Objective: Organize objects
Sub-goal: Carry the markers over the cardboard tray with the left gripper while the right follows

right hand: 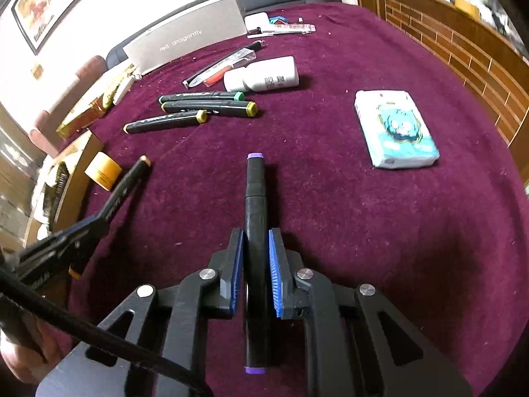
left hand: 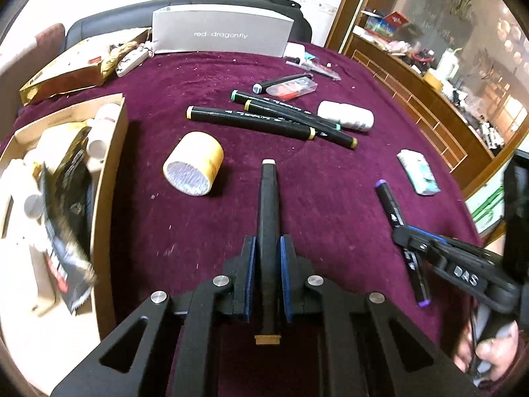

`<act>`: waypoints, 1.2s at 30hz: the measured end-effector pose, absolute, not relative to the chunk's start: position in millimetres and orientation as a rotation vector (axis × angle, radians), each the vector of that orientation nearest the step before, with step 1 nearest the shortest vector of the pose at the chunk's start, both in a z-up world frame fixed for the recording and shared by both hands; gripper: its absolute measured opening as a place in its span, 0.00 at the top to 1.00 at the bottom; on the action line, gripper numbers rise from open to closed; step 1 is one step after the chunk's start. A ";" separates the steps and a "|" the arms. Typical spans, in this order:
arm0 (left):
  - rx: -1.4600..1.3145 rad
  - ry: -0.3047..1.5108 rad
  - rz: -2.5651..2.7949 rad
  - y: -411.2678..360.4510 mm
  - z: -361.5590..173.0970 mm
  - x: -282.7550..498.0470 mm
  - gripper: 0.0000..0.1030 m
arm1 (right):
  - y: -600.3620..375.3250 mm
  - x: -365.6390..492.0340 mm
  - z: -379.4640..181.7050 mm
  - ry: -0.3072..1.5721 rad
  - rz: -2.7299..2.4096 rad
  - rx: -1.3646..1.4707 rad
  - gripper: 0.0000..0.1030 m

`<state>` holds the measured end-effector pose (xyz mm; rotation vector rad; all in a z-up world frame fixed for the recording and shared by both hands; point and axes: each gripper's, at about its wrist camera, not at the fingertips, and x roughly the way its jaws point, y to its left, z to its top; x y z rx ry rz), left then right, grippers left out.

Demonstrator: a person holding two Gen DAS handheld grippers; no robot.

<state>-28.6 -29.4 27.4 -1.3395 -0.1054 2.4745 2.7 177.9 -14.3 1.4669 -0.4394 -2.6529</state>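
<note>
1. I hold a marker in each tool. The left gripper (left hand: 267, 274) is closed on the tan-capped marker (left hand: 268, 218), and the right gripper (right hand: 256, 271) is closed on the purple-capped marker (right hand: 254, 231). Both markers lie along the fingers and stick out far in front, above the purple cloth (left hand: 330, 198).

2. The grip is only on the middle of each smooth barrel. If I swing a hand fast, I judge the long front end can turn between the pads – then the marker slides out and rolls on the cloth.

3. The cardboard box (left hand: 112, 178) at the left is already crowded with bottles and a dark packet. If I drop the tan-capped marker there without care, it can land on the packet and stay across the rim, or fall outside.

4. The roll of yellow tape (left hand: 193, 163) lies on its side between my left tool and the box. A low pass can hit it – it can roll away.

5. The two tools are near each other. If I move both at once toward the same place, the markers can cross and knock.

6. Three more markers (left hand: 271, 122) lie in a loose bundle near a white bottle (left hand: 347, 115), and a tissue pack (right hand: 395, 129) lies at the right. Reaching over them with a loaded tool can push them apart.
</note>
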 end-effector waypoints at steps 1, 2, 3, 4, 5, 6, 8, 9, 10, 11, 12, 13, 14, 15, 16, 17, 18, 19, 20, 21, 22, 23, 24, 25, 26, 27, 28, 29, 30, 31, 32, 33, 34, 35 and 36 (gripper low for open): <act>-1.330 -0.113 2.475 -31.8 29.3 -24.0 0.89 | 178.2 3.7 -14.3 -0.455 -2.645 1.466 0.88; -1.322 -0.119 2.476 -34.0 30.9 -20.5 0.89 | 178.9 5.4 -14.5 -0.474 -2.635 1.465 0.88; -1.311 -0.127 2.478 -36.9 32.7 -16.1 0.89 | 179.2 7.7 -14.6 -0.492 -2.625 1.465 0.88; -1.303 -0.131 2.477 -39.4 34.7 -11.6 0.89 | 179.4 9.7 -14.4 -0.506 -2.615 1.464 0.88; -1.296 -0.134 2.478 -41.5 36.3 -7.8 0.89 | 178.9 11.4 -14.0 -0.517 -2.609 1.462 0.88; -1.283 -0.129 2.483 -43.9 38.4 -2.0 0.89 | 178.8 14.0 -13.4 -0.533 -2.603 1.458 0.88; -1.282 -0.103 2.493 -46.3 39.4 6.4 0.89 | 177.0 17.3 -11.7 -0.549 -2.586 1.455 0.88; -1.280 -0.103 2.497 -48.6 39.0 11.6 0.89 | 175.8 19.7 -10.6 -0.554 -2.577 1.451 0.88; -1.286 -0.104 2.493 -50.6 37.4 16.0 0.89 | 174.8 21.7 -9.3 -0.558 -2.571 1.448 0.88; -1.302 -0.100 2.483 -51.5 34.6 18.6 0.89 | 172.9 24.4 -8.2 -0.558 -2.567 1.444 0.88; -1.326 -0.095 2.469 -51.6 30.5 20.5 0.89 | 170.6 27.2 -7.3 -0.556 -2.562 1.441 0.88; -1.354 -0.097 2.451 -50.5 24.9 21.0 0.89 | 168.1 29.4 -6.9 -0.553 -2.556 1.441 0.88; -1.385 -0.094 2.437 -48.7 19.8 19.9 0.89 | 165.3 31.0 -7.1 -0.548 -2.550 1.443 0.88; -1.433 -0.084 2.418 -45.2 12.6 17.0 0.89 | 163.2 32.0 -7.6 -0.546 -2.545 1.445 0.88; -1.431 -0.081 2.428 -42.6 11.7 17.2 0.89 | 160.8 32.7 -8.5 -0.545 -2.540 1.449 0.88; -1.428 -0.062 2.445 -39.3 12.7 15.7 0.89 | 158.2 33.7 -9.7 -0.546 -2.533 1.454 0.88; -1.441 -0.056 2.444 -37.1 11.6 14.2 0.89 | 157.3 34.6 -10.3 -0.547 -2.530 1.456 0.88; -1.442 -0.052 2.455 -34.9 11.7 12.2 0.89 | 155.9 35.7 -10.8 -0.549 -2.525 1.458 0.88; -1.442 -0.046 2.469 -32.5 11.2 10.2 0.89 | 154.2 36.4 -11.3 -0.552 -2.518 1.460 0.88; -1.437 -0.039 2.481 -30.7 10.6 8.3 0.89 | 153.2 36.7 -11.4 -0.554 -2.514 1.460 0.88; -1.425 -0.028 2.497 -28.9 10.2 7.4 0.89 | 151.8 37.4 -11.1 -0.554 -2.513 1.458 0.88; -1.411 -0.017 2.513 -27.5 10.0 7.2 0.89 | 150.2 37.8 -10.2 -0.551 -2.513 1.456 0.88; -1.392 -0.005 2.528 -26.4 9.3 7.9 0.89 | 148.6 38.9 -8.8 -0.550 -2.510 1.451 0.88; -1.377 0.011 2.537 -25.6 8.7 9.8 0.89 | 147.2 39.7 -7.5 -0.550 -2.506 1.446 0.88; -1.369 0.017 2.534 -26.5 8.7 11.6 0.89 | 144.9 40.9 -5.2 -0.546 -2.502 1.435 0.88; -1.366 0.000 2.520 -28.6 9.2 13.3 0.89 | 143.0 41.8 -3.2 -0.539 -2.503 1.427 0.88; -1.366 -0.036 2.500 -32.1 9.8 14.6 0.89 | 140.9 42.9 -0.8 -0.530 -2.505 1.417 0.88; -1.362 -0.066 2.484 -34.6 10.4 15.4 0.89 | 138.4 44.4 1.8 -0.522 -2.507 1.404 0.88; -1.351 -0.083 2.481 -37.6 12.1 18.2 0.89 | 136.4 45.8 4.2 -0.518 -2.507 1.391 0.88; -1.338 -0.089 2.490 -40.8 15.1 21.4 0.89 | 134.5 47.4 6.5 -0.516 -2.506 1.378 0.88; -1.327 -0.103 2.493 -44.2 17.9 24.4 0.89 | 132.4 49.0 9.3 -0.516 -2.504 1.362 0.88; -1.314 -0.125 2.491 -48.5 21.7 27.4 0.89 | 130.6 50.2 11.3 -0.521 -2.501 1.353 0.88; -1.296 -0.145 2.492 -53.2 26.5 31.4 0.89 | 129.4 51.3 13.6 -0.530 -2.495 1.344 0.88; -1.280 -0.157 2.500 -58.1 31.0 35.6 0.89 | 127.3 52.2 16.4 -0.537 -2.487 1.331 0.88; -1.257 -0.180 2.509 -65.6 37.5 41.2 0.89 | 124.7 53.1 19.8 -0.537 -2.484 1.318 0.88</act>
